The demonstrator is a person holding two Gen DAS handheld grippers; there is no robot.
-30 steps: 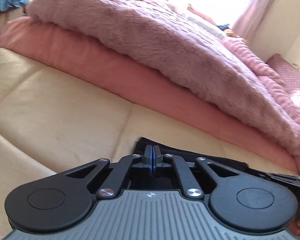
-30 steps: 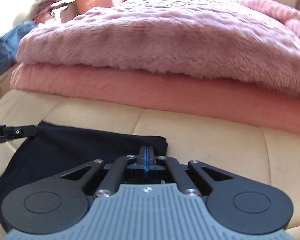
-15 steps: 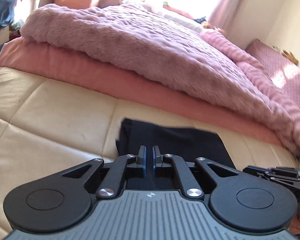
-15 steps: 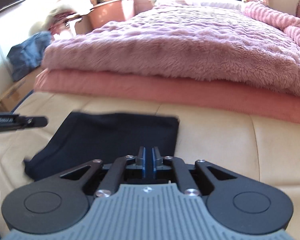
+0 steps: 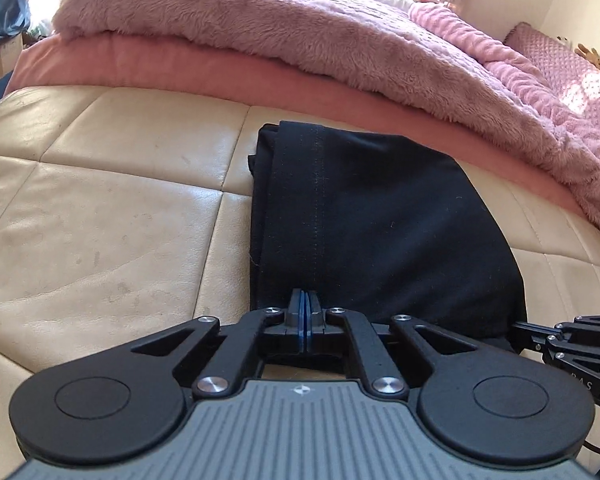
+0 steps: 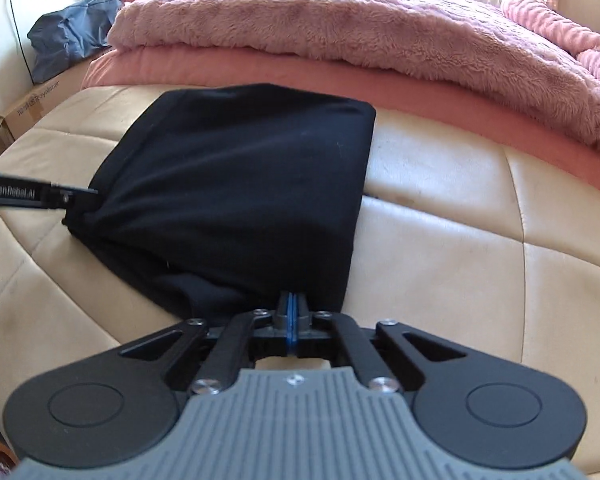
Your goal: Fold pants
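Item: black pants [image 5: 380, 220], folded, on cream bed [image 5: 100, 200]. I hold both near corners, left gripper [image 5: 305, 312] and right gripper [image 6: 290, 312] jaws clamped. Next: lay flat, release.

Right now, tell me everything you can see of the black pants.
The black pants look like soft knit, folded into a rough rectangle with a stitched seam along one side. They lie on the cream cushion, near the pink bedding. The left gripper and right gripper are each shut on a near corner.
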